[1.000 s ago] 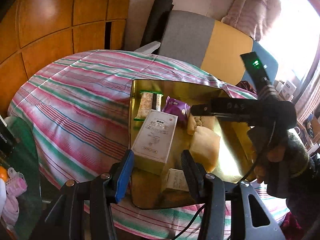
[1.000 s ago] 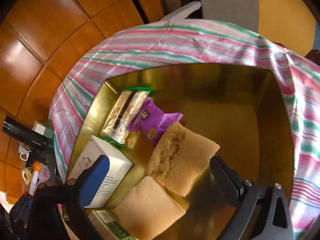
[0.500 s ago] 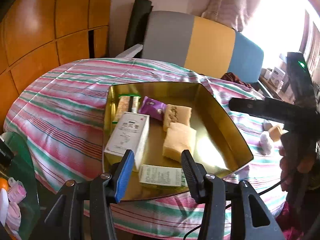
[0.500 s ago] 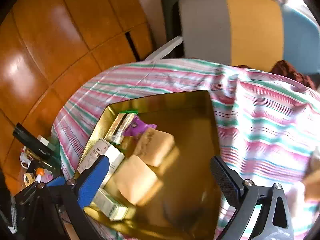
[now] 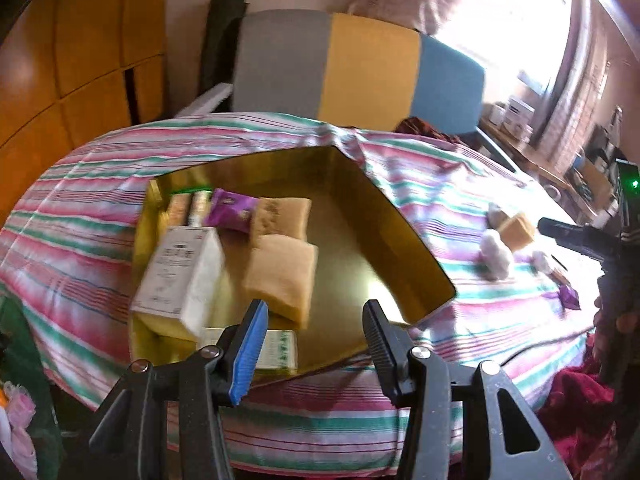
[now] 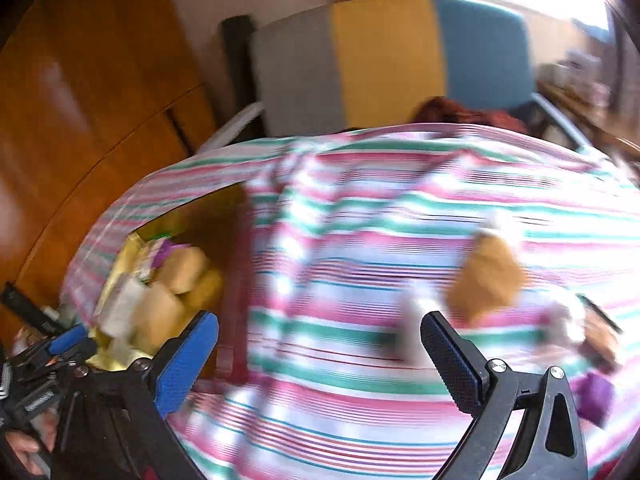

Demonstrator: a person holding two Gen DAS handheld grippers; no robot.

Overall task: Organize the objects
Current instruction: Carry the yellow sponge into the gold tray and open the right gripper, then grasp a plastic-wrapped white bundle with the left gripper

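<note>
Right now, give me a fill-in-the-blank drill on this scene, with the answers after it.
1. The gold tray holds ___ tan sponges.
2. The purple packet lies ___ the tray.
3. The left gripper has its jaws ___.
4. Out on the striped cloth beside the white cotton balls lies one more tan ___.

Answers: two; inside; open; sponge

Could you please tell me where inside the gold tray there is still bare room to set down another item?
The gold tray is bare across its right half, from the two tan sponges over to the right wall, and along the far wall. The left side is crowded: white box, purple packet, wrapped bars, and a green-striped box at the near edge.
</note>
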